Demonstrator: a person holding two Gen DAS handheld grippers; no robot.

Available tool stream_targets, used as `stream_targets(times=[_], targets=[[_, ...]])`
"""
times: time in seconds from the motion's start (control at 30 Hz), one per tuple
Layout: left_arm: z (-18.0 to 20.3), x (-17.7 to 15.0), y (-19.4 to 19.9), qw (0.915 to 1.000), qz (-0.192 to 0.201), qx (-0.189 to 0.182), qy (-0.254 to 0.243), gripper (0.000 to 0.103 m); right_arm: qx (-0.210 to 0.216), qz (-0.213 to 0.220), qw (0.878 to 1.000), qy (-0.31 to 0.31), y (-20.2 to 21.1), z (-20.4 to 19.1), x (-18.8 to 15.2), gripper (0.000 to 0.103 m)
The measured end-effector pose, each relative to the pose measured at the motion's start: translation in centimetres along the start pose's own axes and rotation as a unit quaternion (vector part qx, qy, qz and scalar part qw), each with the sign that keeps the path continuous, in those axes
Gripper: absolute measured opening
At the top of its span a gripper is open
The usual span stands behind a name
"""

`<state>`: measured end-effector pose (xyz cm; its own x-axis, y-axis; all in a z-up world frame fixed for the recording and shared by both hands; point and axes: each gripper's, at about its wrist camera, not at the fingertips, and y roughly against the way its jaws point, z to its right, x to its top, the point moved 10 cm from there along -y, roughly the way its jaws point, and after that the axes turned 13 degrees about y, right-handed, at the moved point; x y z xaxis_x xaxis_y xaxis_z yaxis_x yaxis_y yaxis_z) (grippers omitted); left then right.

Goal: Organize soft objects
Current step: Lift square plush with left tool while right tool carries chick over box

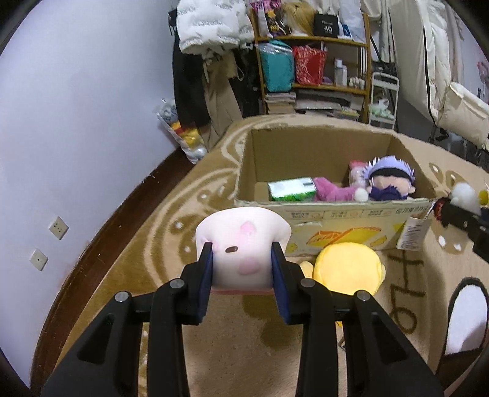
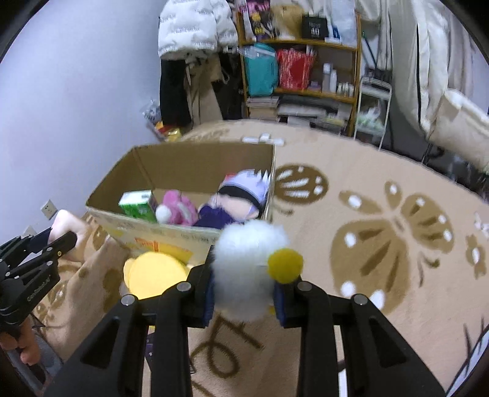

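On beige patterned carpet (image 1: 214,351): open brown cardboard box (image 1: 305,146), yellow print on near wall. Inside, left to right: green-and-white soft pack (image 1: 292,190), pink plush toy (image 1: 331,189), plush doll with lilac spiky hair and dark mask (image 1: 389,180) against right wall.

Left gripper (image 1: 241,268): blue pads clamped on pale pink round plush with darker pink patches (image 1: 241,244), squeezed at both sides, held clear of carpet, just short of box's near-left corner.

Right gripper (image 2: 244,284): closed on fluffy white plush with round yellow pom-pom (image 2: 247,268); pom-pom at right pad. Held near box's near-right corner, outside it. Paper tag (image 1: 414,233) hanging below this toy, seen from left wrist camera.

Round yellow plush cushion (image 1: 348,268) lying on carpet against box's front wall, between the two grippers, touched by neither.

Background: wooden shelf unit (image 1: 311,39) with bags and bottles, white padded jacket (image 1: 211,24) hanging beside it, lilac wall (image 1: 76,107) at left.

Motion blur in right wrist view; fine detail of white plush not readable.
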<state>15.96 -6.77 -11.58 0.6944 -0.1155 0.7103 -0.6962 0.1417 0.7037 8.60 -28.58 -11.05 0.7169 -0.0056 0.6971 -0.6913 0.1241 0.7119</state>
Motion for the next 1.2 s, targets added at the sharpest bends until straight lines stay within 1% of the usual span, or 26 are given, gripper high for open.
stream_targets(times=[0.13, 0.27, 0.4, 0.57, 0.77, 0.93, 1.13, 1.2], targets=[[-0.8, 0.9, 1.3, 0.9996, 0.024, 0.006, 0.011, 0.034, -0.025, 0.033, 0.999, 0.010, 1.7, 0.4, 1.6, 0.032], [-1.5, 2.2, 2.4, 0.9984, 0.051, 0.007, 0.022, 0.034, -0.048, 0.055, 0.997, 0.029, 3.0, 0.2, 3.1, 0.032], [-1.8, 3.8, 3.7, 0.9962, 0.083, 0.008, 0.025, 0.034, -0.061, 0.079, 0.994, 0.042, 4.5, 0.1, 4.8, 0.032], [-2.0, 5.6, 4.5, 0.9937, 0.107, 0.006, 0.032, 0.034, -0.074, 0.103, 0.990, 0.062, 5.2, -0.1, 6.9, 0.032], [-1.0, 7.6, 5.1, 0.9911, 0.131, 0.004, 0.023, 0.034, -0.075, 0.116, 0.988, 0.073, 4.7, -0.4, 9.1, 0.032], [0.4, 9.2, 4.7, 0.9894, 0.145, -0.002, 0.014, 0.034, -0.071, 0.126, 0.987, 0.074, 3.8, -0.3, 10.8, 0.032], [1.6, 10.9, 3.9, 0.9886, 0.149, -0.015, 0.018, 0.034, -0.061, 0.127, 0.987, 0.072, 2.2, 0.2, 12.1, 0.032], [2.2, 11.4, 3.6, 0.9882, 0.151, -0.019, 0.012, 0.034, -0.058, 0.128, 0.988, 0.071, 1.8, 0.3, 12.3, 0.032]])
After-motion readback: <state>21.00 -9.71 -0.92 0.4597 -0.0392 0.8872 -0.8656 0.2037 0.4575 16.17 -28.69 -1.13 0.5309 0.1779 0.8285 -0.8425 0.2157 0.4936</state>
